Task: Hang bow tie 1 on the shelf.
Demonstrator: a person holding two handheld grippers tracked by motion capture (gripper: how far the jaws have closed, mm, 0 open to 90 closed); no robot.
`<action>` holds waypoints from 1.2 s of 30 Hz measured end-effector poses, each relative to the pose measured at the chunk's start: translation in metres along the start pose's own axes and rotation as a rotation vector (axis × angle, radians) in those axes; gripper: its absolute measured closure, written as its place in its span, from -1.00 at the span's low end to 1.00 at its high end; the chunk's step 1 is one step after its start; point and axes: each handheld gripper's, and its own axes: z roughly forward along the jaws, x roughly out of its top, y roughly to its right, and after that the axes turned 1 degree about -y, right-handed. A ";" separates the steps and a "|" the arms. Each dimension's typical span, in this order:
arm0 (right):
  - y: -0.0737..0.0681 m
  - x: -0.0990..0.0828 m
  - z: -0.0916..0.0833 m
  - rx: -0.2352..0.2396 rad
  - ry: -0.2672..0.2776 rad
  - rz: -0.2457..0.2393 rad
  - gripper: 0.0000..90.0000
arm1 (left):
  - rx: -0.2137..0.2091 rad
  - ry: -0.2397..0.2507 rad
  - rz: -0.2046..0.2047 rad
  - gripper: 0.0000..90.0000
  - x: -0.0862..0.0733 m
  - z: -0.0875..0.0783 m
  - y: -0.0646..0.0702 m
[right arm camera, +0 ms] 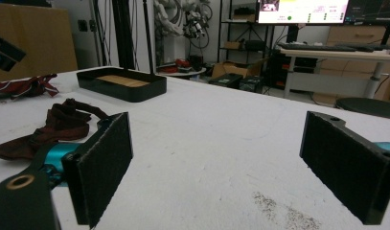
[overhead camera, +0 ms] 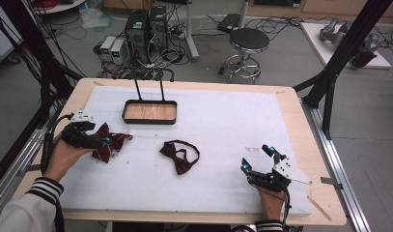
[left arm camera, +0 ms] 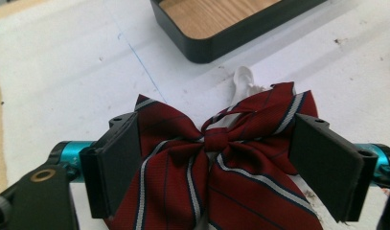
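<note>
My left tongs point(left arm camera: 216, 163) straddle the striped maroon fabric bow tie point(left arm camera: 221, 158), jaws wide, pads not yet pressing; closing off-centre may pinch one wing. My right tongs point(right arm camera: 221, 163) gape empty.

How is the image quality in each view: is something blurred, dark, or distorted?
High view: even light, slightly soft; the striped bow tie at the left gripper is small but readable. Left gripper view: bow tie sharp, white table cover bright, nearly washed out. Right gripper view: near black pads soft, wide-angle stretch, monitor glaring.

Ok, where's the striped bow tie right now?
High view: the striped bow tie lies at the table's left, between the left tongs' jaws, below-left of the black tray.
</note>
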 end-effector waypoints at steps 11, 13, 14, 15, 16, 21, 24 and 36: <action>0.000 0.000 0.000 0.002 0.001 0.004 -0.77 | -0.029 -0.127 -0.006 -0.46 0.011 0.012 -0.006; 0.000 0.000 0.000 0.003 -0.001 0.008 -0.77 | -0.036 -0.164 -0.005 -0.45 0.013 0.016 -0.008; 0.000 0.000 0.000 0.003 0.000 0.008 -0.77 | -0.036 -0.164 -0.005 -0.45 0.013 0.016 -0.008; 0.000 0.000 0.000 0.003 0.000 0.007 -0.77 | -0.041 -0.177 -0.015 -0.45 0.015 0.018 -0.008; 0.000 0.000 0.000 0.003 -0.001 0.008 -0.77 | -0.041 -0.177 -0.015 -0.45 0.015 0.018 -0.008; 0.000 0.000 0.000 0.003 -0.002 0.011 -0.77 | -0.050 -0.242 -0.023 -0.40 0.021 0.024 -0.008; 0.000 0.000 0.000 0.002 -0.002 0.010 -0.77 | -0.051 -0.262 -0.028 -0.38 0.022 0.026 -0.007; 0.000 0.000 0.000 0.002 -0.003 0.011 -0.77 | -0.053 -0.340 -0.072 -0.26 0.027 0.039 -0.005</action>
